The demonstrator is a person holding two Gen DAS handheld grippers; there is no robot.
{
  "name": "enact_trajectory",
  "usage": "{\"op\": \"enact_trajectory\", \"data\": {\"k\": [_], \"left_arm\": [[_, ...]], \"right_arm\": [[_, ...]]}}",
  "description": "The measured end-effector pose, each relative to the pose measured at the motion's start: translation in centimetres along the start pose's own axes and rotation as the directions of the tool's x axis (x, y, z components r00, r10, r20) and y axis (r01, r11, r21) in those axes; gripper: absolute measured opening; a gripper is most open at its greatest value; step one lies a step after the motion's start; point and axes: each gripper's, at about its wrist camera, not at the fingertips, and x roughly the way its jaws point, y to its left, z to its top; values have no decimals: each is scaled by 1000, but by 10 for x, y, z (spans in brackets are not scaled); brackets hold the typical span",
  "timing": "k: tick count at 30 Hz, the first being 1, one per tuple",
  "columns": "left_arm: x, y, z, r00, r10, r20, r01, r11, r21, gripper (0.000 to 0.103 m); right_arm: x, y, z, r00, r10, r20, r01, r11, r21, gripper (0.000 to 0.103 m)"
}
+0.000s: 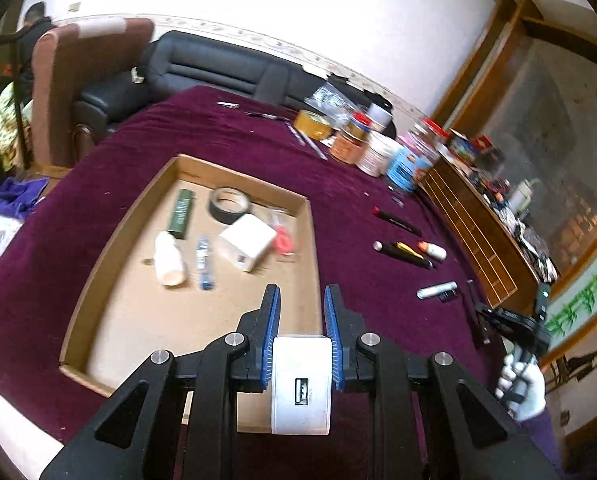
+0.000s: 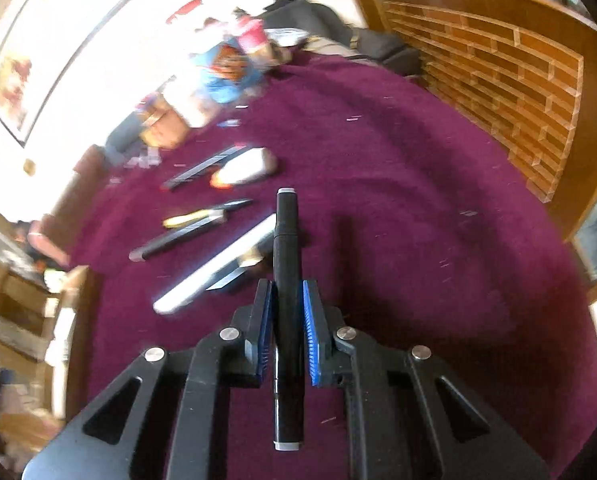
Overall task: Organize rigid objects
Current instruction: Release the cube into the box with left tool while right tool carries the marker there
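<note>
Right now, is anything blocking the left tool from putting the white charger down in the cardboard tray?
Nothing visible. The left tool holds the white USB charger over the cardboard tray's bare near end; the white box and glue bottle lie farther in.

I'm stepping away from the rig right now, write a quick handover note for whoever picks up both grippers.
Left gripper: shut on a white USB charger, held above the near end of the cardboard tray.
Right gripper: shut on a black marker, over the purple cloth.
Done: green box, tape roll, white box, white bottle and blue pen lie in the tray.
Left: set down both held items. Several pens and markers remain loose on the cloth right of the tray, including a silver marker and a red-capped pen.
</note>
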Motion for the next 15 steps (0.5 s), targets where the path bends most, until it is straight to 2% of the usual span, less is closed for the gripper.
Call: {"op": "enact_trajectory", "data": {"k": [2, 5, 10, 15], "left_arm": [[-1, 9, 1, 1000, -2, 3, 2, 1000, -23, 19], [1, 21, 0, 1000, 5, 0, -5, 999, -49, 19], [19, 38, 2, 998, 22, -59, -27, 996, -80, 19], [45, 46, 7, 990, 47, -133, -59, 995, -86, 19]], "right_arm": [[3, 14, -3, 993, 111, -34, -110, 994, 19, 12], [15, 40, -7, 972, 217, -88, -216, 976, 22, 12], [44, 110, -27, 908, 360, -213, -368, 930, 1, 12], [79, 179, -55, 835, 429, -345, -461, 887, -13, 13]]}}
